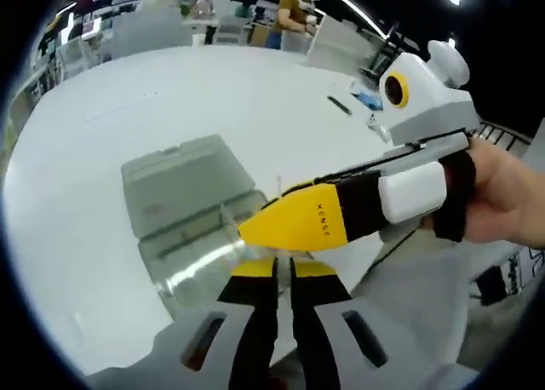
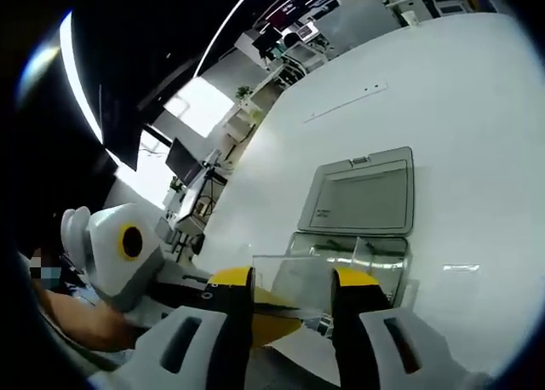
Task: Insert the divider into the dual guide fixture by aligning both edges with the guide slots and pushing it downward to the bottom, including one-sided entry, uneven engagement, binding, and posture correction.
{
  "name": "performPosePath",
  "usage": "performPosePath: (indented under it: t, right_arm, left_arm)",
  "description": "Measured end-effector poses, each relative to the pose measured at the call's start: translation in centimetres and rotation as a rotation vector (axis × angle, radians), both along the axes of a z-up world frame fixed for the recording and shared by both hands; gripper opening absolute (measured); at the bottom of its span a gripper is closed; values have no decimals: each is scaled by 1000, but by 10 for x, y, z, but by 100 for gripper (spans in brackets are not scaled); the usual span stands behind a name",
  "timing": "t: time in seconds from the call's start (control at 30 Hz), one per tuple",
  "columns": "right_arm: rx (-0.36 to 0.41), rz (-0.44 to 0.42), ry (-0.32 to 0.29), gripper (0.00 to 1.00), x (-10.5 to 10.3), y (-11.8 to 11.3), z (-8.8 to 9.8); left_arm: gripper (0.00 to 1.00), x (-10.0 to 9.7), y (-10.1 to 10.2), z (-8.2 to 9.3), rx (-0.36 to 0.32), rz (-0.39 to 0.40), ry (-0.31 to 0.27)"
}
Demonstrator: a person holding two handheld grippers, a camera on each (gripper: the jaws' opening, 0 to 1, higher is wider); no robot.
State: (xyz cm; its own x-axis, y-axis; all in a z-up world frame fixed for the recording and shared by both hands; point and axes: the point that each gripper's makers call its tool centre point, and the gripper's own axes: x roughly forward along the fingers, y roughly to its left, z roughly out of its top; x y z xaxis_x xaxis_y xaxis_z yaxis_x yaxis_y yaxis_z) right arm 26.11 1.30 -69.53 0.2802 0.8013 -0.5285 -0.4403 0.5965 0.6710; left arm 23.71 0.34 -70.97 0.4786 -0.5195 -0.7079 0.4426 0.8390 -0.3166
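A clear open-lidded box sits on the white bench; the clear divider stands at its near edge, apparently clamped by the left hand-held gripper. Right hand-held gripper jaws spread apart. Its lettering is unreadable.

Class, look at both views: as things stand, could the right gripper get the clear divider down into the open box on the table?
Probably yes. The right gripper holds its jaws apart around the clear divider, just above the open box. The left gripper crowds the same edge.

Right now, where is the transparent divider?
In the right gripper view, the divider stands between the right gripper jaws, just before the open box.
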Motion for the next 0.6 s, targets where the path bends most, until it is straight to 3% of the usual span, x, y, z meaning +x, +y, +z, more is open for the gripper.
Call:
performPosePath:
  t: [0.33, 0.6]
  right_arm:
    - [-11, -10, 9, 31, 1, -2, 0]
    - [-7, -25, 2, 31, 5, -2, 3]
  left_arm:
    - [2, 0, -1, 1, -43, 39, 29]
    - [4, 4, -3, 3, -63, 51, 17]
